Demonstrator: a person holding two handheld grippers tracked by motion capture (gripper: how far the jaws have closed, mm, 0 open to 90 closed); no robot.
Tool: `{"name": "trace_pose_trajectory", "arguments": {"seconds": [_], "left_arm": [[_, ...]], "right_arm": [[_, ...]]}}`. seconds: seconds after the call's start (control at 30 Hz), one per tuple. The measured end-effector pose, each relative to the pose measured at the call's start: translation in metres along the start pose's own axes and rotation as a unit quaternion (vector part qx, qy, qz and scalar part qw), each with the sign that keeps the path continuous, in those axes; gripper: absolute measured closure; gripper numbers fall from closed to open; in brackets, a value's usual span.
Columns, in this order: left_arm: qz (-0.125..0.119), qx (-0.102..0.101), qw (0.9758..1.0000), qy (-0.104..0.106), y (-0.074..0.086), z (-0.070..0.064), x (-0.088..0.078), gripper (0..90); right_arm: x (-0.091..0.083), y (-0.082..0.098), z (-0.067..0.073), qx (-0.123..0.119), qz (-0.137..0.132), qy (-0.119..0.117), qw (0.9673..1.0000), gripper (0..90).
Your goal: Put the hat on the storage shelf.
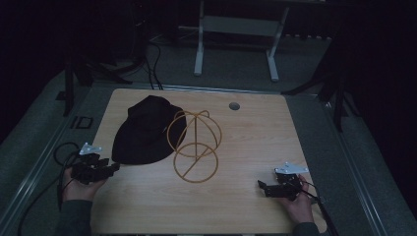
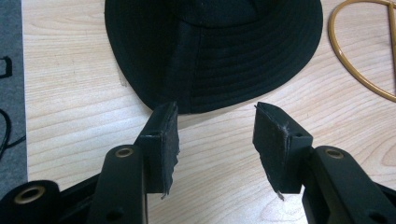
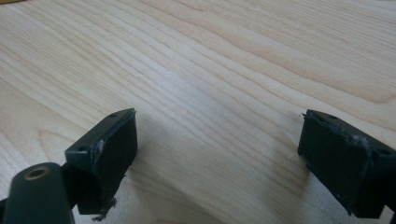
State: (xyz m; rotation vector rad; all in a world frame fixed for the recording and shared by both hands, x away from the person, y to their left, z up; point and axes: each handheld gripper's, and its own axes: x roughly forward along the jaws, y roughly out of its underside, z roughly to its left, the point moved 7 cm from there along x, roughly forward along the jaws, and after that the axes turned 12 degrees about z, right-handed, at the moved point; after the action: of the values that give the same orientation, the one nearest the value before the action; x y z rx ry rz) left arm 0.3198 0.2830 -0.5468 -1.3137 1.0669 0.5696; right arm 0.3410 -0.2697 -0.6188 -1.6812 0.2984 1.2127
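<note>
The high view looks forward and down from above the person's side onto the whole pale wooden table (image 1: pixel 246 196), taking in the grey floor beyond. The left gripper view sits low and close over the tabletop, facing along its jaws toward the brim of the black fabric bucket hat (image 2: pixel 215 51) and an arc of the gold wire stand (image 2: pixel 355 70); both also appear in the high view. The right gripper view rides close above bare wood grain.
</note>
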Motion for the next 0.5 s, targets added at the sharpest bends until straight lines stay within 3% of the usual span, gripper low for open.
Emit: {"name": "trace_pose_trajectory", "arguments": {"seconds": [0.5], "left_arm": [[0.030, 0.032, 0.9990, -0.011, -0.013, -0.009, -0.001, 51.4]], "right_arm": [[-0.003, 0.004, 0.001, 0.000, -0.003, 0.000, 1.0000, 14.0]]}}
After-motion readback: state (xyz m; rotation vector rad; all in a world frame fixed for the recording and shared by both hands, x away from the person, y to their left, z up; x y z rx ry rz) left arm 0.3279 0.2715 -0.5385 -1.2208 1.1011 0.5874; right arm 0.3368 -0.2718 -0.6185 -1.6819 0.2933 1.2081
